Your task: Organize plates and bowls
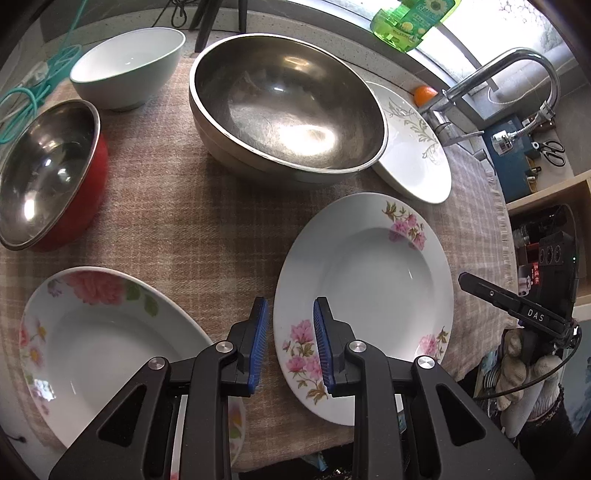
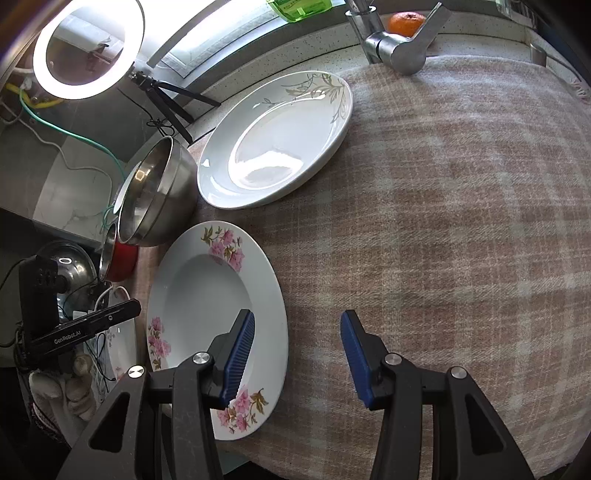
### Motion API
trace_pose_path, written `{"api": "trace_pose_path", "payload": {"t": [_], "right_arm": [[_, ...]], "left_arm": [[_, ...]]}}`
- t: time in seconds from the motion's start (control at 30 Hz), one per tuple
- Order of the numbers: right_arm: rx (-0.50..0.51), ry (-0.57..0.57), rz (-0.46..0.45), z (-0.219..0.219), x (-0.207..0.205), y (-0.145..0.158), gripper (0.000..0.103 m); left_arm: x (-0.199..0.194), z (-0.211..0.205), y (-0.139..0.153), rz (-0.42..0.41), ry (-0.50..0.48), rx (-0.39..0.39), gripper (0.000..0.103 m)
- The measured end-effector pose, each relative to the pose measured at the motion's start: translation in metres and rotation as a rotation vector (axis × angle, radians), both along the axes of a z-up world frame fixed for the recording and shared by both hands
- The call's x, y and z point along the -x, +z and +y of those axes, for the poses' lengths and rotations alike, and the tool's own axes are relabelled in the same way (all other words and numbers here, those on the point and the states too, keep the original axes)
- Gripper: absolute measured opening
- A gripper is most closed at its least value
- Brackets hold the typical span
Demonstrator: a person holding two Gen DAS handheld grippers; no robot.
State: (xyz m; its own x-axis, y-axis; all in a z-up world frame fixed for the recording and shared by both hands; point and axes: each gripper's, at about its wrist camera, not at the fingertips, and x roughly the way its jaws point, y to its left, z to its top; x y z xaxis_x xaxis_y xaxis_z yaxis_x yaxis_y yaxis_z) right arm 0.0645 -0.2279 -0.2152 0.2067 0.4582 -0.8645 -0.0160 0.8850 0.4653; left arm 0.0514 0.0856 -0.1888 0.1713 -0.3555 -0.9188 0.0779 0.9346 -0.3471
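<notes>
**A:** So where's everything sitting right now?

**B:** All of it's sitting on the plaid cloth (image 2: 443, 221) covering the counter. The pink-flower plate (image 1: 373, 295) is lying flat near the front edge, and both claws are hanging over it. The left claw (image 1: 290, 343) is straddling that plate's left rim, jaws only narrowly apart, but I'm not seeing the pads actually pressing on the rim, so I'm calling it released. The right claw (image 2: 297, 354) is straddling the same plate's right rim: one pad's hovering over the plate, the other over bare cloth, with a wide gap, so it's gripping nothing.

**A:** And the other dishes?

**B:** The big steel bowl (image 1: 284, 107) is sitting behind the plate, and the leaf-pattern plate (image 1: 413, 147) is lying just beside it, looking like its edge is tucking under the bowl's rim. The white bowl (image 1: 129, 66) is sitting at the back left, the red bowl with the steel inside (image 1: 48, 173) on the left. Another floral plate (image 1: 103, 339) is lying at the front left, partly hiding under the left claw.

**A:** Anything else?

**B:** A tap (image 2: 399, 48) and an orange (image 2: 405, 22) are sitting at the back.
</notes>
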Motion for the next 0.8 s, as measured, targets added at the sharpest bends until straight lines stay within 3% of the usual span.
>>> {"api": "trace_pose_path", "payload": {"t": [0.23,0.47,0.8], "right_arm": [[-0.026,-0.011,0.033,0.002,0.000,-0.010,0.041],[-0.064,-0.012,0.072,0.001,-0.001,-0.020,0.027],[-0.108,0.012,0.100,0.014,-0.004,-0.024,0.016]], "left_arm": [[-0.004,0.001,-0.006,0.034,-0.004,0.018,0.023],[-0.004,-0.002,-0.008,0.036,-0.002,0.012,0.020],[-0.004,-0.005,-0.013,0.053,-0.007,0.005,0.019]]}}
